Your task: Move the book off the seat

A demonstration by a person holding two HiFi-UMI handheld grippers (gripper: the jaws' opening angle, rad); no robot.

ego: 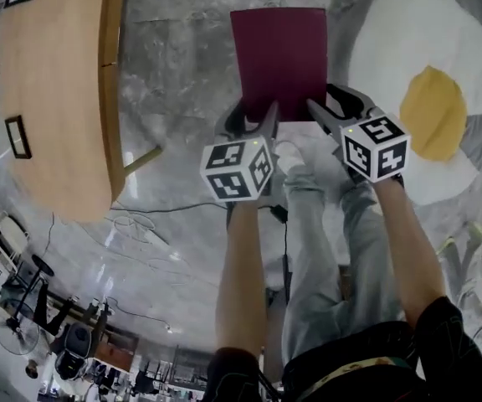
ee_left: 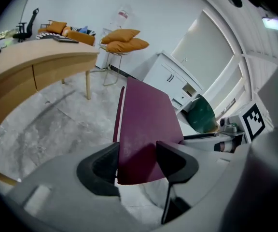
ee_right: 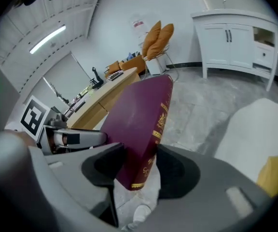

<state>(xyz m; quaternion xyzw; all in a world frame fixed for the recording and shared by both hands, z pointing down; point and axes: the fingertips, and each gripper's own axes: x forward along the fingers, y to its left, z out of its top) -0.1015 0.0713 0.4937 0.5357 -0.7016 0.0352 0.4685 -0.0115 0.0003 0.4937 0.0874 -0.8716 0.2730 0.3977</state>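
Left gripper (ego: 256, 121) and right gripper (ego: 333, 111) were each closed on one near corner of maroon book (ego: 279, 57), probably so weight was shared, cover steadied. Book was held in air over grey floor (ego: 182, 57), beside egg-shaped seat (ego: 392, 40), not touching.

The scene is looked down on steeply from the head, the book (ego: 279, 57) at 12 o'clock. It is seen close-up along the jaws from the left gripper (ee_left: 138, 151) and right gripper (ee_right: 140, 153); book and wooden table (ego: 53, 99) are shared by all three views.
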